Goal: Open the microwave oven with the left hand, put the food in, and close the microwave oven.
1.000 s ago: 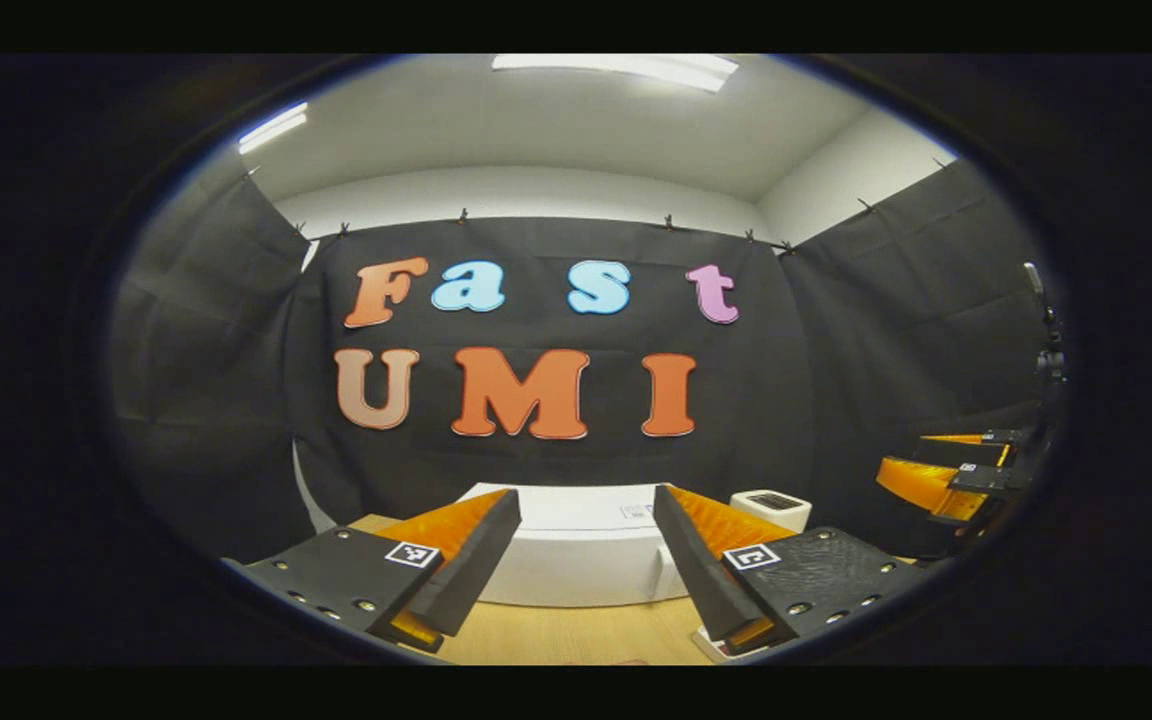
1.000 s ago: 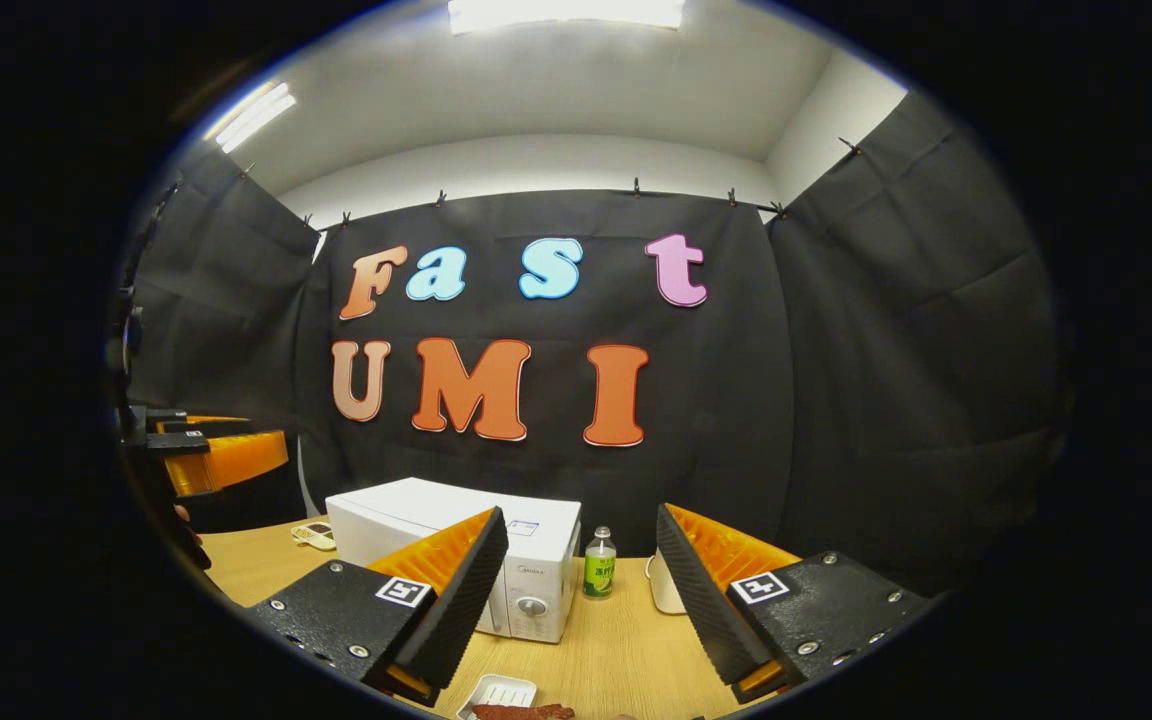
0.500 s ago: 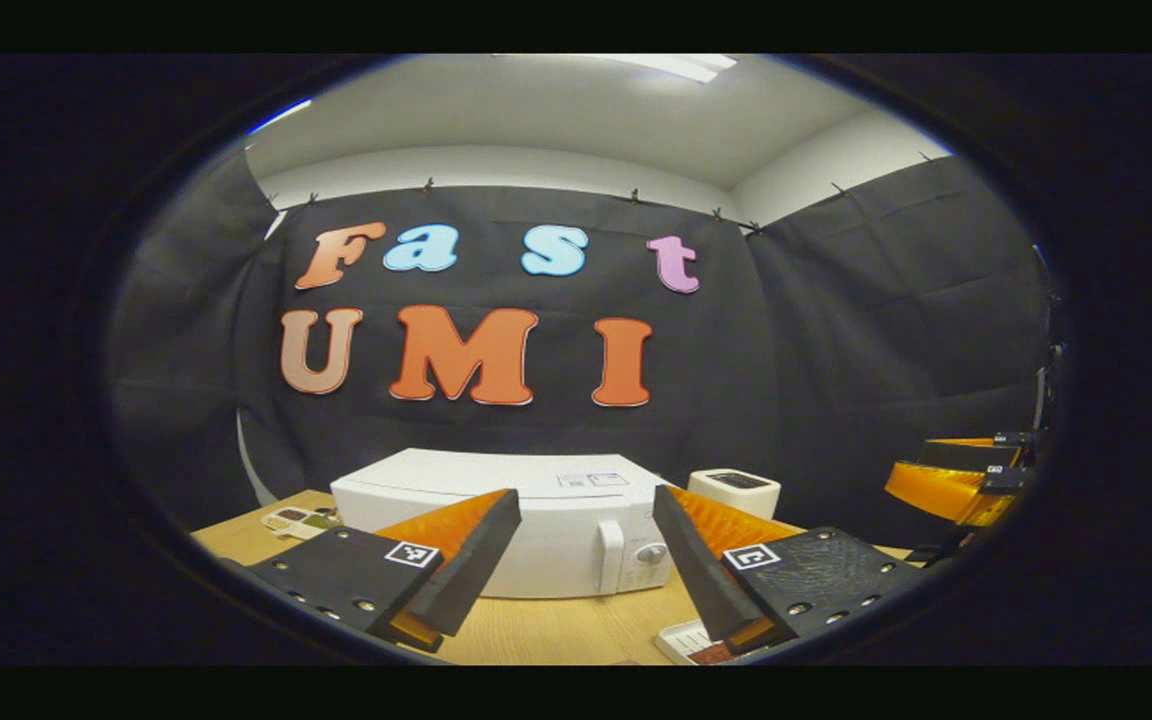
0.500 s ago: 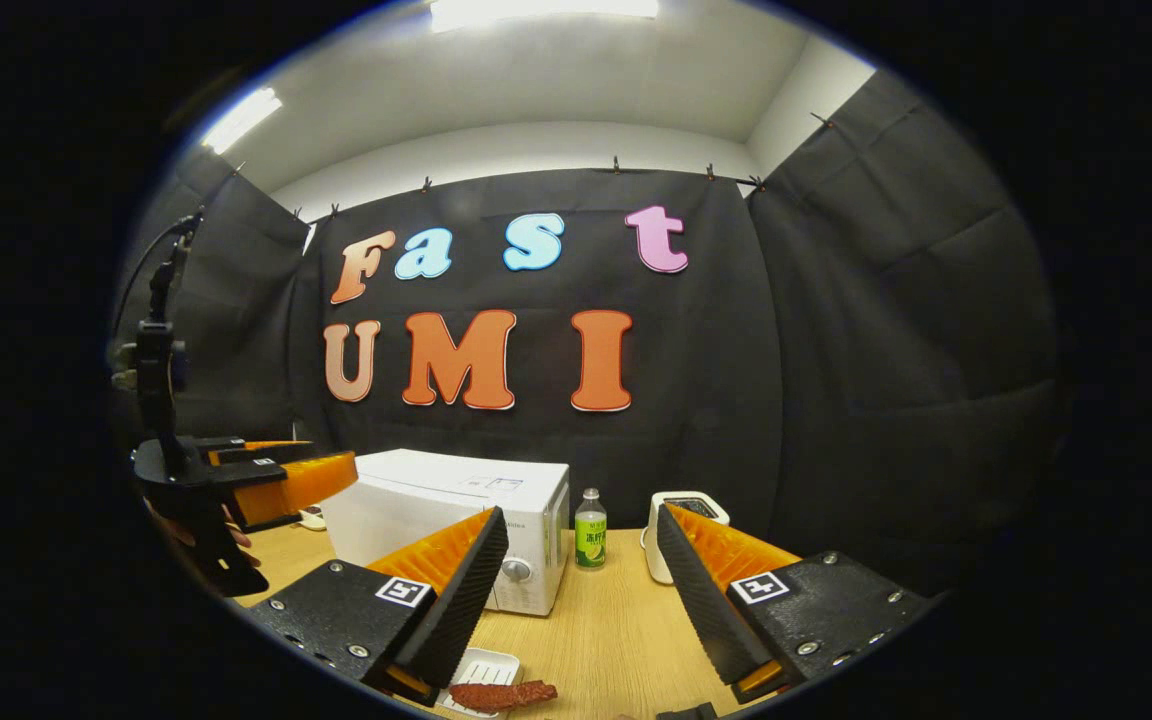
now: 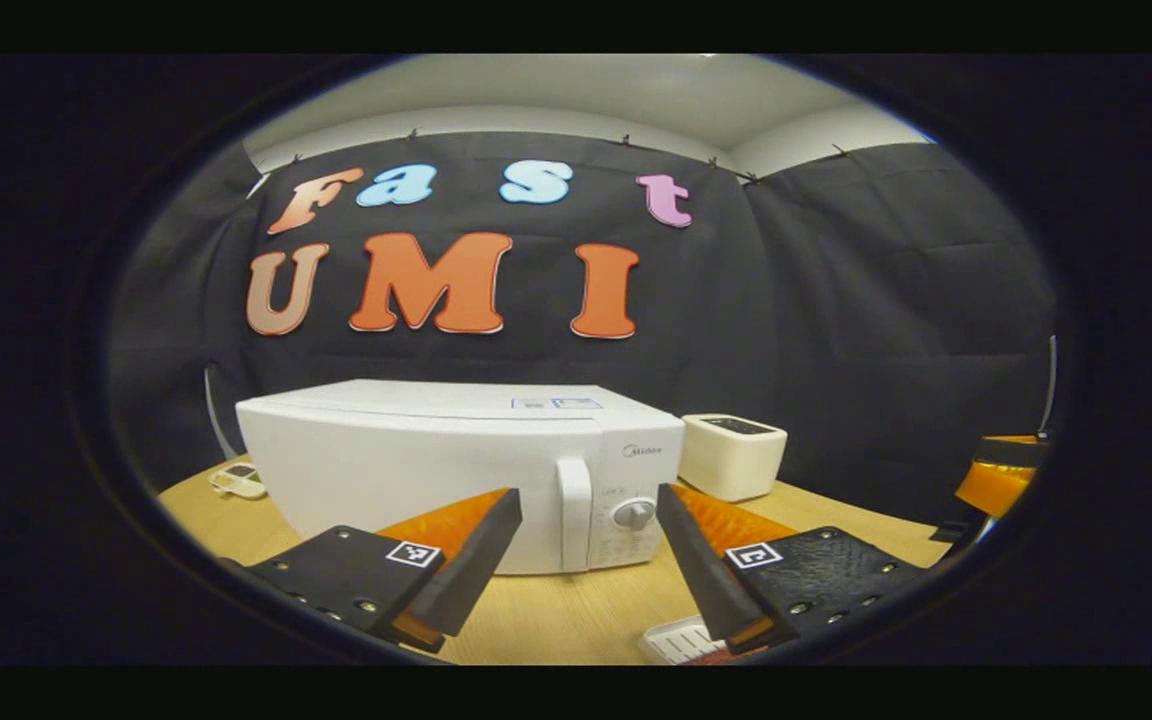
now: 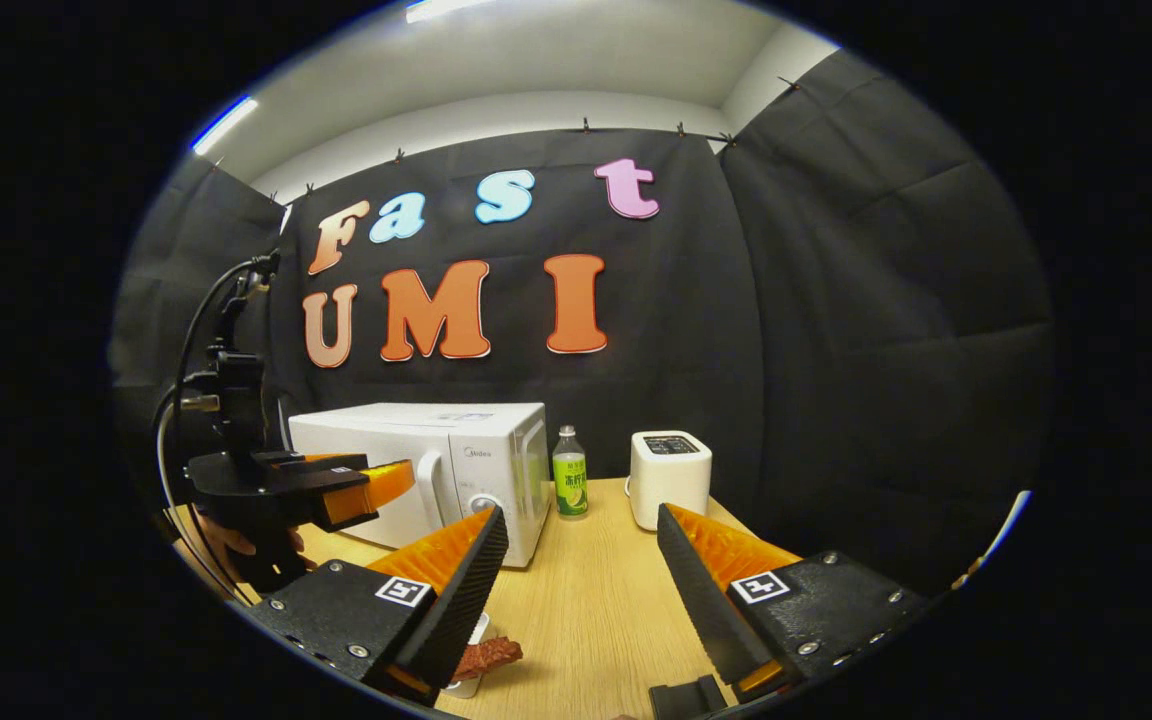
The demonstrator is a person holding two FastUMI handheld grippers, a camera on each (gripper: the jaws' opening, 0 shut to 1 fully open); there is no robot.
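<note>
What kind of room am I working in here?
Probably a staged recording booth, not a real kitchen: black cloth walls clipped up around a wooden table holding a white microwave and a small white toaster.

Black cloth walls (image 6: 836, 330); wooden table (image 6: 596, 610); ceiling lights (image 6: 221, 122).

A light wooden table (image 6: 596, 620) carries everything here, and ahead of the left gripper (image 5: 586, 565) a white microwave oven (image 5: 436, 470) stands on it with its door closed. Past the microwave's far side stand a green-labelled bottle (image 6: 568, 485) and a small white appliance (image 6: 671, 478), with a small flat object (image 5: 238, 480) off at its other end. Just below the right gripper (image 6: 581, 590), a white tray (image 6: 466, 668) lies on the wood with a reddish-brown piece of food (image 6: 486, 657) on it.
</note>
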